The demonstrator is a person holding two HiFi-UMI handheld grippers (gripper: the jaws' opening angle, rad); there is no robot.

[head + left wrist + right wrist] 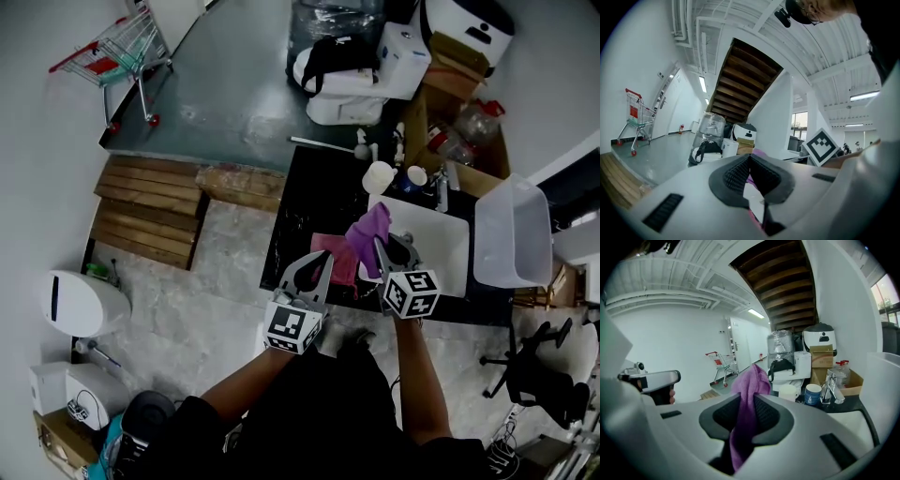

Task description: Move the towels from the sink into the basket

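Two towels were up at the left side of the sink (441, 248), one in each gripper. The right gripper (394, 246) was clamped on the purple towel (369, 228). In the right gripper view the cloth ran between the two dark pads, stood up in a peak above the tips and hung down below them. In the head view this towel was held over the sink's left edge, its top folded toward the cups.

The left gripper (314, 262) had its jaws together at the tips, and a thin strip of pink cloth showed between the pads in the left gripper view. The pink towel (334, 258) sat just ahead of those tips, over the black desk (300, 202) and right beside the purple towel. Whether it rested on the desk or hung clear could not be told. The two grippers were side by side, marker cubes toward the person.

Behind the sink stood a white cup (378, 176), a blue cup (417, 175) and the tap (441, 190). The basket (511, 234), a pale plastic tub, stood at the sink's right, well apart from both towels.
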